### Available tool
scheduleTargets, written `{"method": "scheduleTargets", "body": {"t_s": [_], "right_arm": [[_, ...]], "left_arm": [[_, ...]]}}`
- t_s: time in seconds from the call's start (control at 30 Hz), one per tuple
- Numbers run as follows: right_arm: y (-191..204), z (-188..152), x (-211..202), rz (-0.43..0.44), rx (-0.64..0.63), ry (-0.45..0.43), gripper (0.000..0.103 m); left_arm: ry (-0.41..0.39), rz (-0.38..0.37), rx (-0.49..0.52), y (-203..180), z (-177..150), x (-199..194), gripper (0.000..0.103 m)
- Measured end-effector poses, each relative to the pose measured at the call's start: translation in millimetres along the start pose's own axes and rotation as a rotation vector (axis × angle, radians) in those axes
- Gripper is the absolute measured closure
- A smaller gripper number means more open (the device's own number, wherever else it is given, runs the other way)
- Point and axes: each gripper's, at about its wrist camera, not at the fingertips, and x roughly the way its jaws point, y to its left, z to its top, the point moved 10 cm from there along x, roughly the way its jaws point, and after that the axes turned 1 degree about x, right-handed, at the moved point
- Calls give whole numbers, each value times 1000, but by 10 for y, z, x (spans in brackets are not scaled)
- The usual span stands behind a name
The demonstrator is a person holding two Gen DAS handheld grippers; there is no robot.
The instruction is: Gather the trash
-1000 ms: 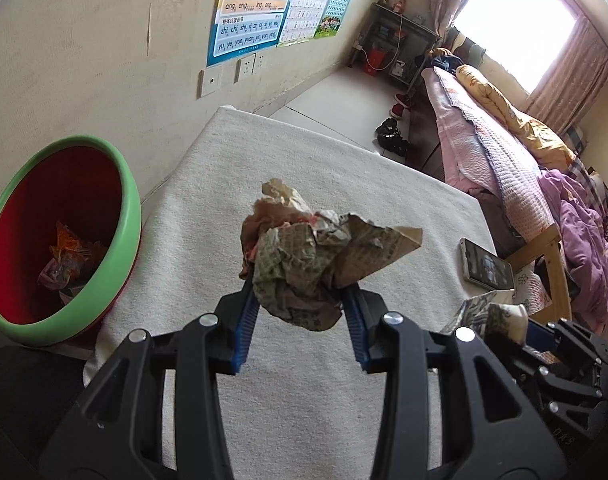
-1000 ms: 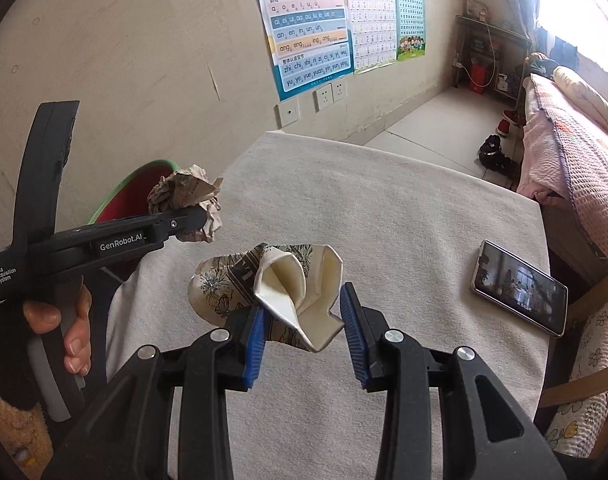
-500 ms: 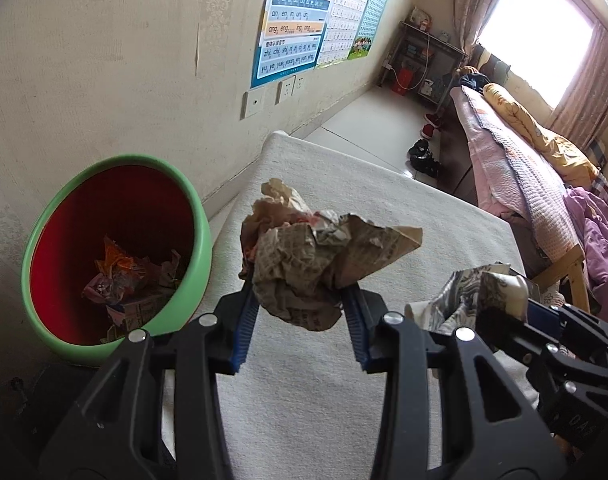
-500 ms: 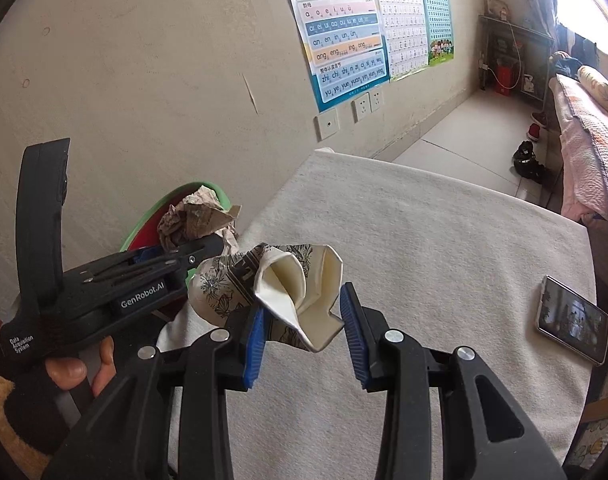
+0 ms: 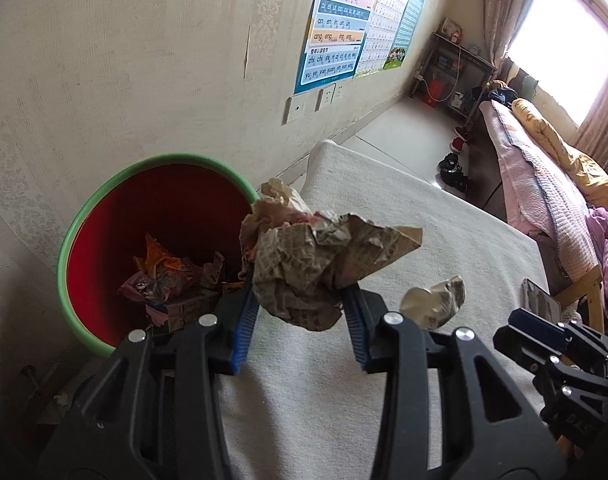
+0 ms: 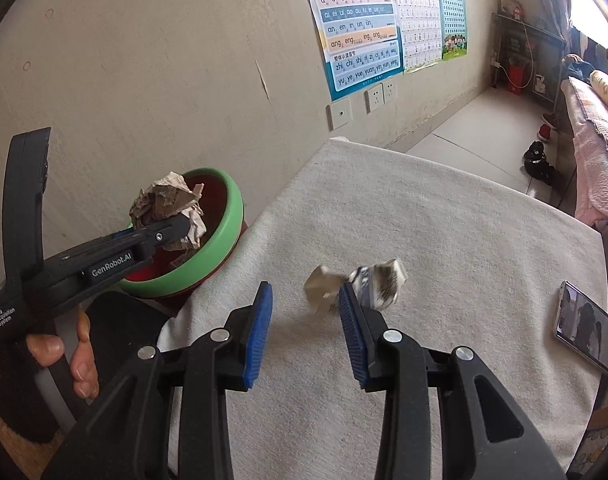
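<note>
- Trash, piece one: the newspaper wad (image 5: 311, 264) is clamped between the pads of my left gripper (image 5: 300, 320). It hangs over the near edge of the green-rimmed bin (image 5: 64, 256), partly above the cloth.
- Trash, piece two: the flowered paper scrap (image 6: 367, 286) sits blurred just past my right gripper (image 6: 302, 320), whose jaws stand apart with nothing between them. I cannot tell whether it is on the white cloth (image 6: 423, 220) or above it.
- Risk: letting go now could bounce the wad off the rim onto the floor, since it is not fully over the opening.
- Risk: the loose scrap may roll toward the phone (image 6: 583, 332) or off the edge.
- Half a second ago my right pads held that scrap, and the bin lay further left.
</note>
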Motion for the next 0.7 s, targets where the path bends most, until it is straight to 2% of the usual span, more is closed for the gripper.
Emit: {"method": "scheduleTargets", "body": {"t_s": [0.13, 0.2, 0.23, 0.37, 0.57, 0.63, 0.7], "right_arm": [[-198, -230, 98, -26, 36, 60, 69], [-344, -299, 135, -33, 86, 88, 63], [-396, -308, 153, -34, 107, 97, 54], [-507, -258, 249, -1, 192, 102, 47], [-618, -115, 556, 42, 328, 125, 45], [-643, -47, 659, 25, 328, 131, 39], [-636, -3, 779, 8, 301, 152, 38]], "left_arm": [[11, -4, 4, 19, -39, 1, 64], [24, -8, -1, 30, -76, 28, 64], [32, -11, -4, 31, -94, 47, 64], [58, -26, 7, -33, -191, 134, 64], [89, -42, 41, -123, -322, 234, 64], [98, -42, 38, -108, -353, 259, 64], [107, -42, 33, -81, -381, 280, 64]]}}
